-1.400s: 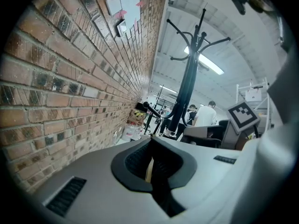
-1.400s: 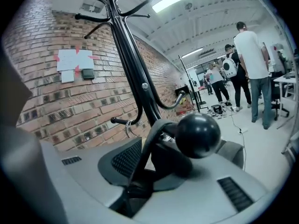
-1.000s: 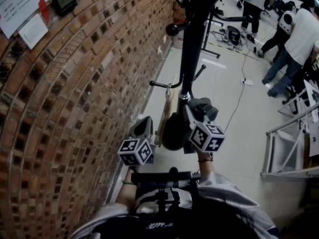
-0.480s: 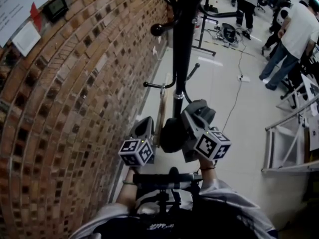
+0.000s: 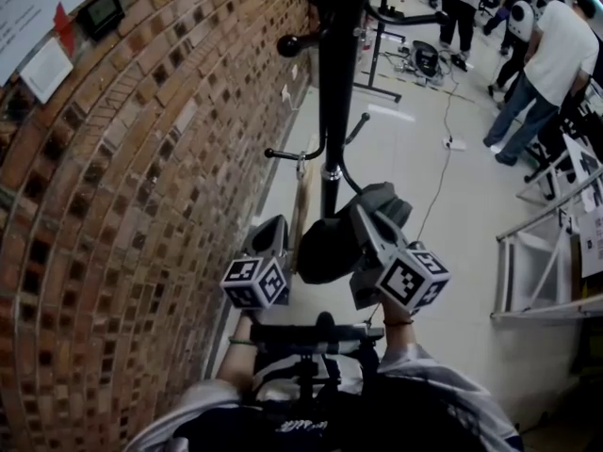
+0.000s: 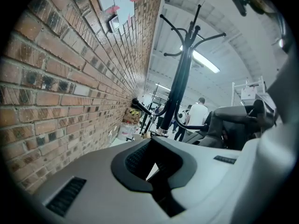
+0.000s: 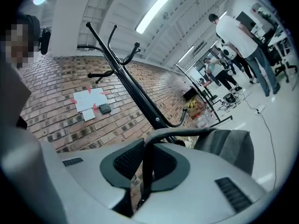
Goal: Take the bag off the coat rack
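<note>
A black coat rack [image 5: 330, 92] stands next to the brick wall, its hooks curving out from the pole. My right gripper [image 5: 366, 213] is just in front of the pole, shut on the thin dark strap [image 7: 146, 181] of a grey bag [image 7: 226, 146]. The strap arches over the jaws and the bag's grey cloth [image 5: 382, 201] hangs beside them, away from the hooks. A dark rounded shape [image 5: 322, 248] lies under the gripper; I cannot tell whether it is bag or rack base. My left gripper [image 5: 271, 238] hovers left of the pole, its jaws [image 6: 156, 164] shut with nothing between them.
The brick wall [image 5: 141, 205] runs close along the left, with papers [image 5: 42, 64] pinned to it. A board [image 5: 301, 205] leans at the wall's foot. Several people [image 5: 546, 64] stand at the far right by a cable [image 5: 443, 158]. A metal frame [image 5: 537, 271] sits at the right.
My right gripper has drawn back toward me and to the right with the bag's strap in it. The left gripper has stayed about where it was.
</note>
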Tool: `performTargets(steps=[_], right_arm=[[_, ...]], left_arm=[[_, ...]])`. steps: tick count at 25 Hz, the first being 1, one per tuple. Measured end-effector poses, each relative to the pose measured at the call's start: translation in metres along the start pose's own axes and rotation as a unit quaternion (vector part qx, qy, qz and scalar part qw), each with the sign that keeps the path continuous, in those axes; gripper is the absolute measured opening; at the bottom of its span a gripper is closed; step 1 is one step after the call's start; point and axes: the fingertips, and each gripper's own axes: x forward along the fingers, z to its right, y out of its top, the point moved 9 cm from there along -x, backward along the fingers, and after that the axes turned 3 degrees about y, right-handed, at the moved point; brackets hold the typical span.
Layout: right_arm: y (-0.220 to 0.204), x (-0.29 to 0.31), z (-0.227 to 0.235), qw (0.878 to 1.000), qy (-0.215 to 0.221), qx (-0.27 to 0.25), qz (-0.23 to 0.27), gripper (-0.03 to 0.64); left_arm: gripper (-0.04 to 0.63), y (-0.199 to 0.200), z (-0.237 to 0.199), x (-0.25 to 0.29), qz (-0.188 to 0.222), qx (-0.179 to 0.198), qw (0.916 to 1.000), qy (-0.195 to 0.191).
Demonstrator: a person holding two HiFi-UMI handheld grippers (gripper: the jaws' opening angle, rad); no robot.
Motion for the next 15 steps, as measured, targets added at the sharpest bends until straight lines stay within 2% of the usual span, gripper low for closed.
performTargets(steps=[15], right_arm=[[-0.052,-0.034,0.022,0.998,-0.059,0.011,-0.037,0.04]], left_arm=[[0.008,-0.009,0.019,-0.008,-0.011,0.013,0.999,-0.041]])
